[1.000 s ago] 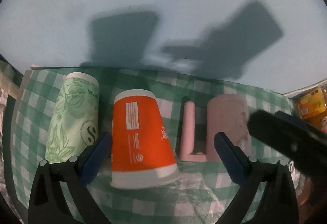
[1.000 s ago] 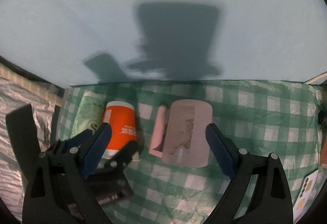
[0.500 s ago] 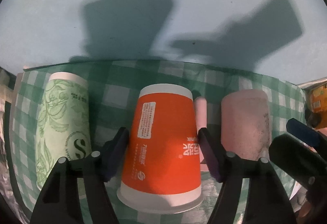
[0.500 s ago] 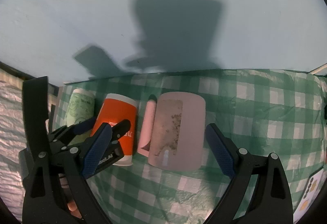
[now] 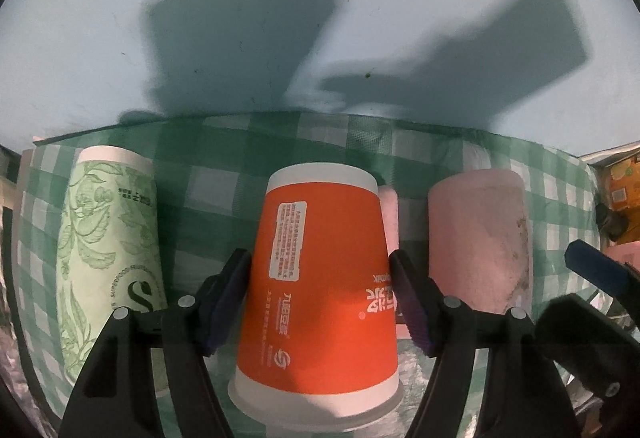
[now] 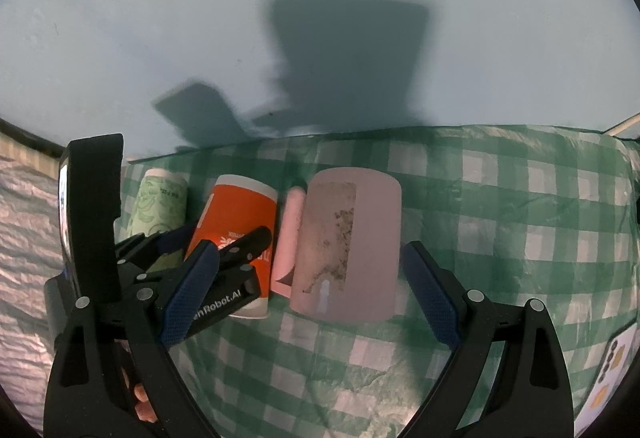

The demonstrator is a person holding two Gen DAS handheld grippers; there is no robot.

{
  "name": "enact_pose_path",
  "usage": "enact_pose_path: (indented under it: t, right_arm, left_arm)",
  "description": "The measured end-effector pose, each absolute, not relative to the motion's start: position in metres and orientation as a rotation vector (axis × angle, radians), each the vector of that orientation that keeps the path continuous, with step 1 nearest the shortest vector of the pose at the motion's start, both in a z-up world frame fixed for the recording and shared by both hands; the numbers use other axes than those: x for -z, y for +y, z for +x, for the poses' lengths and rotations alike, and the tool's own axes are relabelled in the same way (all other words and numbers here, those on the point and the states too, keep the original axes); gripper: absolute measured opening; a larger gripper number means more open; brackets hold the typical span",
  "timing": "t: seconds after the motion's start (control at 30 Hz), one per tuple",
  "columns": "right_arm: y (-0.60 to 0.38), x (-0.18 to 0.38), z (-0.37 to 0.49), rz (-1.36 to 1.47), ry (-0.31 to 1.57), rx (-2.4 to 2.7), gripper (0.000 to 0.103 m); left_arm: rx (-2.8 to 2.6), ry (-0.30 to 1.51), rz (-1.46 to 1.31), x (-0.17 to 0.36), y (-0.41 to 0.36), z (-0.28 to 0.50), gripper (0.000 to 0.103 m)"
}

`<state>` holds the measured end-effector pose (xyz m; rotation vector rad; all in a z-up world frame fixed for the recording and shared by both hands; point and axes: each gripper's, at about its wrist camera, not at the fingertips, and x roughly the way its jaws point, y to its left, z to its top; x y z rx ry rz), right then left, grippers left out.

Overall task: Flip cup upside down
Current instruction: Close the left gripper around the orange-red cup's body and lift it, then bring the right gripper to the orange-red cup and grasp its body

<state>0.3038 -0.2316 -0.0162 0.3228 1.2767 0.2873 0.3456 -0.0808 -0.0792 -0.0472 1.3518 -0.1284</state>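
Observation:
An orange paper cup [image 5: 320, 294] stands upside down, rim on the green checked cloth [image 5: 224, 194]. My left gripper [image 5: 320, 278] is shut on it, its fingers [image 5: 228, 290] pressing both sides of the cup's lower half. The cup also shows in the right wrist view [image 6: 240, 222] with the left gripper [image 6: 224, 242] around it. A pink mug [image 6: 348, 246] stands upside down to its right, handle toward the orange cup. My right gripper [image 6: 312, 290] is open in front of the mug, holding nothing.
A green leaf-print paper cup [image 5: 108, 250] stands upside down left of the orange cup. A pale blue wall [image 5: 320, 18] rises behind the cloth. Crinkled foil [image 6: 28, 238] lies at the left. An orange packet [image 5: 624, 186] sits at the far right.
My left gripper has moved in around the orange cup and closed from wide open onto its sides. My right gripper has come a little closer to the pink mug and stays open.

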Motion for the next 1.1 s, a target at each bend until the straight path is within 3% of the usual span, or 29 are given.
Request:
enact_pose_path:
  t: [0.47, 0.8, 1.1]
  right_arm:
    - [-0.236, 0.015, 0.290, 0.327, 1.260, -0.296, 0.093]
    - [-0.237, 0.012, 0.243, 0.331, 1.253, -0.361, 0.093]
    - [-0.239, 0.019, 0.197, 0.326, 1.280, -0.385, 0.093]
  left_arm:
    - [0.194, 1.290, -0.054, 0.055, -0.067, 0.326, 0.071]
    - [0.336, 1.262, -0.033, 0.035, -0.065, 0.250, 0.072]
    - [0.395, 1.294, -0.008, 0.057, -0.079, 0.197, 0.072]
